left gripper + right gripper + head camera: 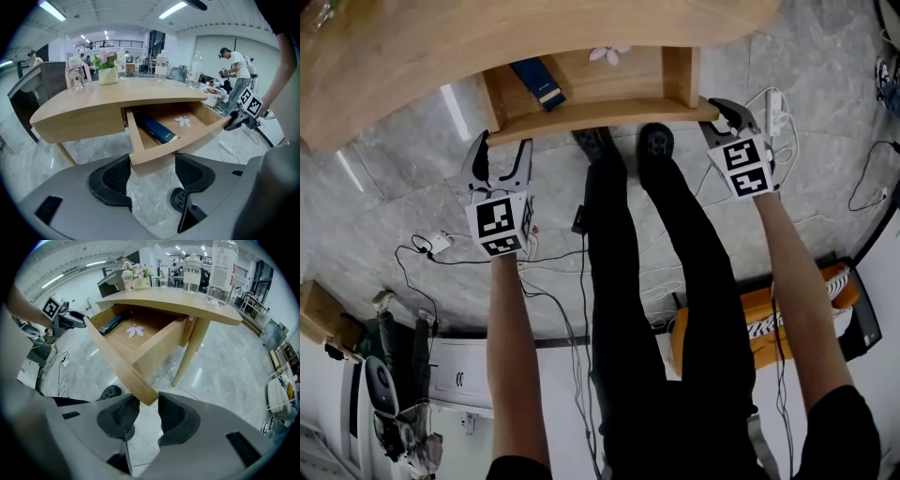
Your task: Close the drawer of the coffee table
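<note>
Below the worktop's (412, 56) near edge, both arms stretch forward. The left hand-held gripper (502, 147), jaws wide, pinches the open drawer's (600, 114) left front corner. The right hand-held gripper (724, 112) pinches its right end.

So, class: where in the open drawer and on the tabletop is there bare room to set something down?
In the drawer, bare floor between the blue book and the right wall, apart from the flower. The tabletop is bare on its near side; bottles and plant pot crowd its far edge.
</note>
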